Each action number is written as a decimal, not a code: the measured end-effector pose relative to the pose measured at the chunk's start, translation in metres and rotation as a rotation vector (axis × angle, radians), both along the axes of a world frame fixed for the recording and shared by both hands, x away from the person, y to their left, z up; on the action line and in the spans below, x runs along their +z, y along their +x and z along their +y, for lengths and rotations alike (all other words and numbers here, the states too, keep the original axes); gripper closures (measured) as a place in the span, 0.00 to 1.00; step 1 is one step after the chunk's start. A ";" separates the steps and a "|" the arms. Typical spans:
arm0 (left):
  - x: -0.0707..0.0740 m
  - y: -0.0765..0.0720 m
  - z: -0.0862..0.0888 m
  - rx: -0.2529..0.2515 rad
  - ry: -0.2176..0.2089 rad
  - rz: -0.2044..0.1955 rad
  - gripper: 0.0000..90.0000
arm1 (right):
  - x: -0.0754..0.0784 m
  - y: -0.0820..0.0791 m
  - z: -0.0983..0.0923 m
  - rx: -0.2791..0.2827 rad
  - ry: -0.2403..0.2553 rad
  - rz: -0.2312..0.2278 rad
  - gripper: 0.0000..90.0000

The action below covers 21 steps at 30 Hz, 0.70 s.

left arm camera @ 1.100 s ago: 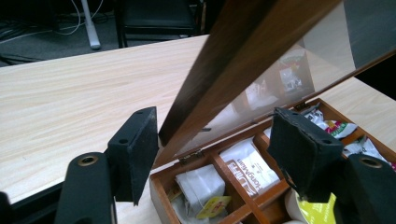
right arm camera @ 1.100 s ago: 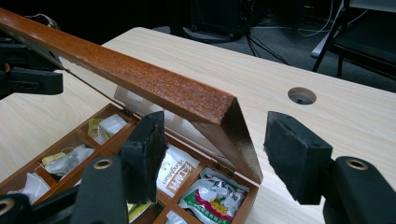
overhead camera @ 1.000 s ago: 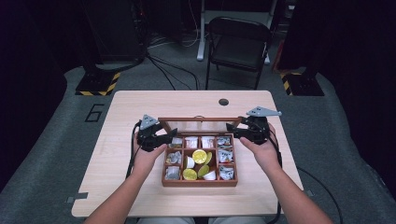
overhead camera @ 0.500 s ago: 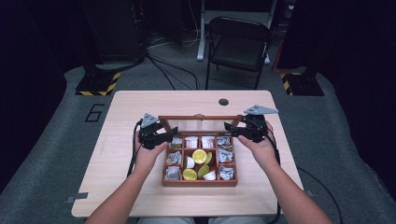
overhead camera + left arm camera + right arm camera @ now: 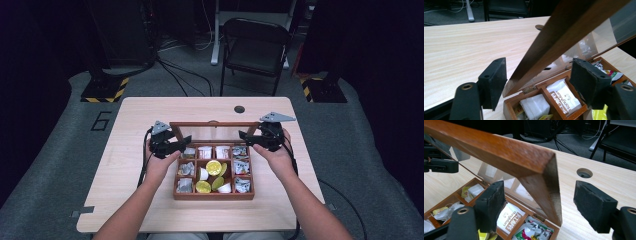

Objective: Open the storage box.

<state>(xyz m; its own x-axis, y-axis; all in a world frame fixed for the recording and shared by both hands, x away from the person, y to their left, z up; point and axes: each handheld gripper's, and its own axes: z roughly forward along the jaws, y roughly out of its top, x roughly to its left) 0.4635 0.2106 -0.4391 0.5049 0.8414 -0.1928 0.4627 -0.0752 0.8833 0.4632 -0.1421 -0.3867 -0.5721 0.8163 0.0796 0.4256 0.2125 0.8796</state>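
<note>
A wooden compartment box (image 5: 214,196) sits in the middle of the table, its glass lid (image 5: 215,131) raised. It holds tea packets (image 5: 561,96), white sachets and yellow-topped cups (image 5: 214,167). My left gripper (image 5: 177,145) is at the lid's left end and is open. In the left gripper view the lid's wooden frame (image 5: 554,37) passes between its pads (image 5: 494,80) with gaps on both sides. My right gripper (image 5: 247,137) is open at the lid's right end. The frame corner (image 5: 549,195) stands between its pads (image 5: 594,205).
The light wood table (image 5: 145,110) has a round cable hole (image 5: 239,109) behind the box. A black folding chair (image 5: 255,47) stands beyond the far edge. Cables trail from both grippers over the table sides.
My right gripper has shifted slightly left toward the lid's end. The lid stays raised and the left gripper has barely moved.
</note>
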 end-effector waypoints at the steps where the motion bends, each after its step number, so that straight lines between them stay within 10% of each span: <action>1: -0.001 0.001 0.000 0.003 0.001 0.003 0.31 | -0.001 0.001 0.000 0.002 -0.006 -0.003 0.26; 21: -0.007 0.010 -0.007 0.019 -0.004 -0.032 0.36 | -0.024 0.013 -0.003 -0.054 0.006 0.017 0.33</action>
